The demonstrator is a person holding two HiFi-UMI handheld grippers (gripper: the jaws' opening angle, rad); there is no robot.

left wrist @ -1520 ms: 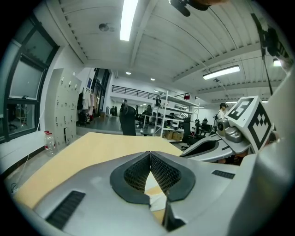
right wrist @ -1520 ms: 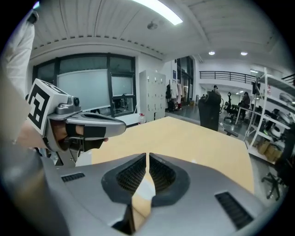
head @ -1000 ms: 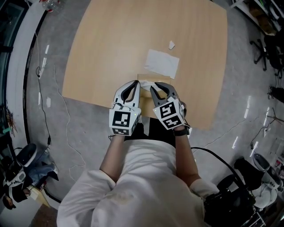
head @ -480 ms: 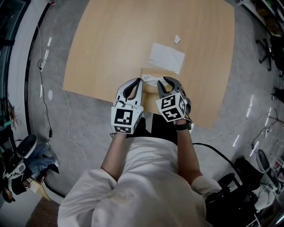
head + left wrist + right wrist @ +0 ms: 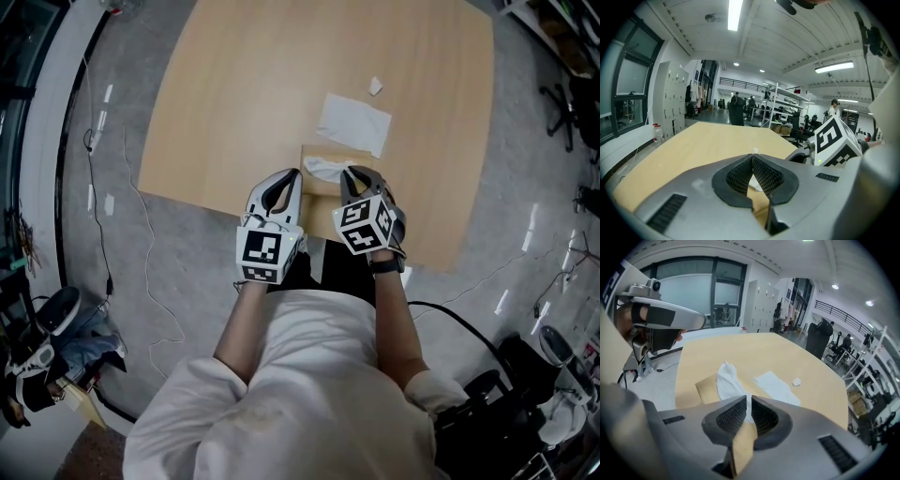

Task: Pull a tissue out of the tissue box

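As right hand-held gripper closes, tissue pinched

Left gripper fingers together; right gripper fingers just closed on tissue.

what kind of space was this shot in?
Probably an open-plan lab or workshop. It has metal shelving racks, a bank of grey lockers, and office chairs on a polished floor beside a big wooden table.

white tissue, tan tissue box, beige table
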